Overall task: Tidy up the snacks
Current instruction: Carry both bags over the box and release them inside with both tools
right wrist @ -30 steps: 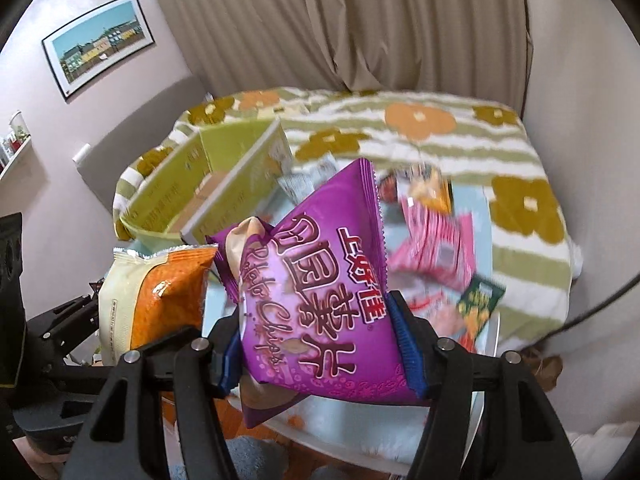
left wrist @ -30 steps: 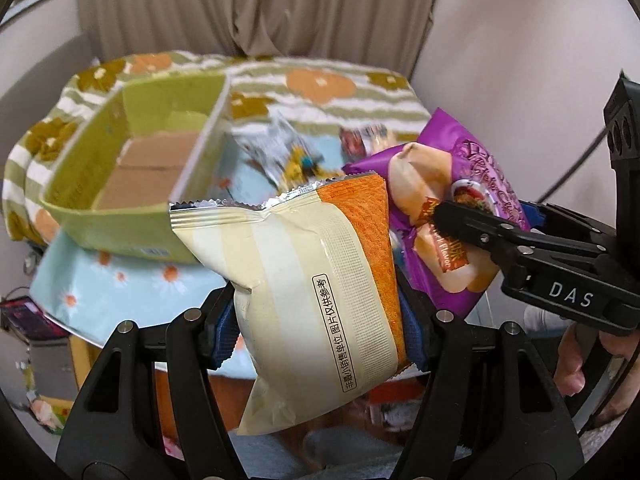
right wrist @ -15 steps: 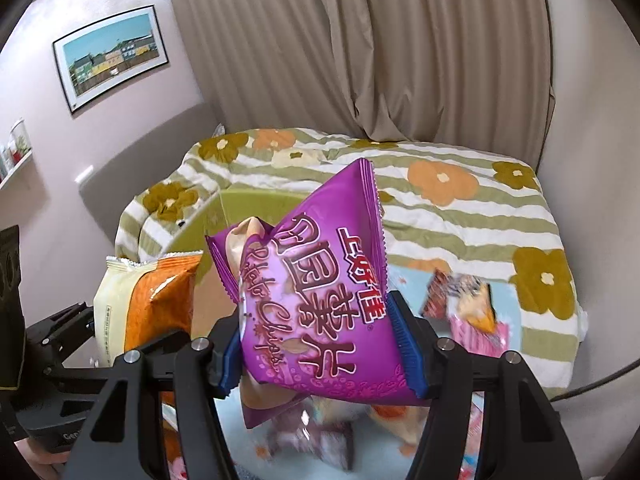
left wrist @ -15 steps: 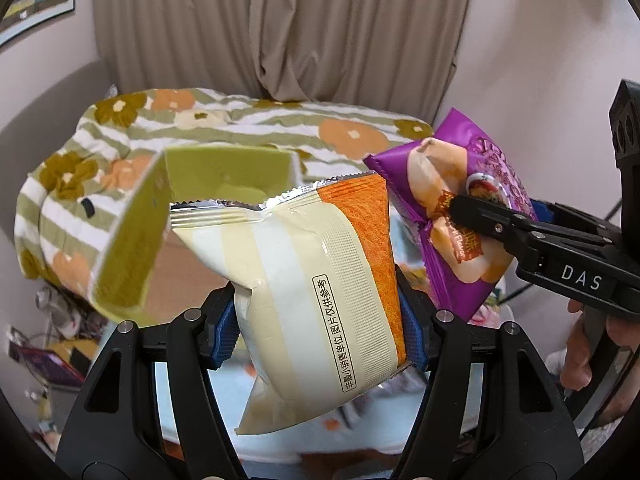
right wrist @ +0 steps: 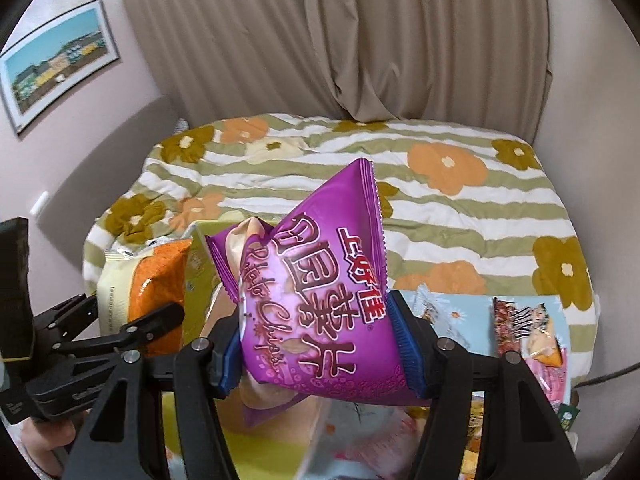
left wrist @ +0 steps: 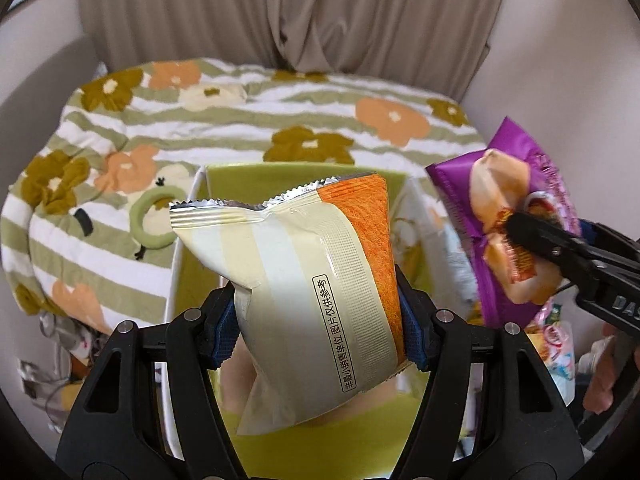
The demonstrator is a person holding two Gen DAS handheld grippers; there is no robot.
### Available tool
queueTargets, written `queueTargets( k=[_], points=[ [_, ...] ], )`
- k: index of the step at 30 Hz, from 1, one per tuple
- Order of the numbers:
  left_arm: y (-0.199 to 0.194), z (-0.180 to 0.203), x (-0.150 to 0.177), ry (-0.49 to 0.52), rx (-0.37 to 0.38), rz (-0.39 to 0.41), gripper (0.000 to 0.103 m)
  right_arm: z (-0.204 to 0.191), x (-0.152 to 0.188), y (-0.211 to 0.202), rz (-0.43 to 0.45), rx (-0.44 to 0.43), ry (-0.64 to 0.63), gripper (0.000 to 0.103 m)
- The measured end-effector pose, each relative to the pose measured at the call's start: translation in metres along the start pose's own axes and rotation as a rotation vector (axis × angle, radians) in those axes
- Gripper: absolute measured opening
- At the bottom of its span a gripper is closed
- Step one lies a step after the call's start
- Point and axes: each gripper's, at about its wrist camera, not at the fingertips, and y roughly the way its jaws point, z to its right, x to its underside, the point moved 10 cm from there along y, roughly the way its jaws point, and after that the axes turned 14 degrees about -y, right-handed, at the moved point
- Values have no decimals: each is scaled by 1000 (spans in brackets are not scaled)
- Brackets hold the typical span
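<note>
My left hand-held gripper (left wrist: 316,320) is clamped on a cream and orange snack bag (left wrist: 304,280), its blue pads pressing both sides of the pack, which stands up between the fingers. My right hand-held gripper (right wrist: 316,344) is clamped the same way on a purple chips bag (right wrist: 320,300). The two bags hang side by side, near each other but apart. Directly beneath and beyond my left hand-held gripper lies a green box (left wrist: 320,440), open at the top. Below and to the right of my right hand-held gripper, more snack packets (right wrist: 524,328) lie on a light blue surface (right wrist: 472,320). Farther out is a bed with a flowered, striped cover (right wrist: 440,208), then curtains (right wrist: 360,40).
</note>
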Motion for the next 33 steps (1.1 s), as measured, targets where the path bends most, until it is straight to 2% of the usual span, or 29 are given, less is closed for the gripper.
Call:
queueTargets(
  k=[3, 8, 9, 11, 12, 13, 22, 33],
  points=[
    [34, -14, -6, 26, 2, -59, 62, -8, -4, 23, -36, 23, 27, 59],
    [68, -26, -6, 48, -4, -111, 62, -12, 1, 49, -92, 43, 53, 59],
    [73, -27, -7, 47, -8, -117, 66, -11, 2, 53, -102, 47, 53, 59],
    [79, -29, -7, 45, -11, -119, 85, -11, 2, 59, -117, 58, 51, 59],
    [80, -31, -8, 45, -16, -112, 100, -11, 3, 62, -124, 61, 51, 59],
    [80, -32, -9, 46, -19, -101, 102, -12, 3, 65, -128, 63, 52, 59],
    [62, -45, -11, 31, -53, -64, 102, -15, -2, 73, -134, 75, 35, 60],
    [36, -71, -4, -33, -118, -38, 102, -46, -20, 92, -129, -43, -7, 60]
  ],
)
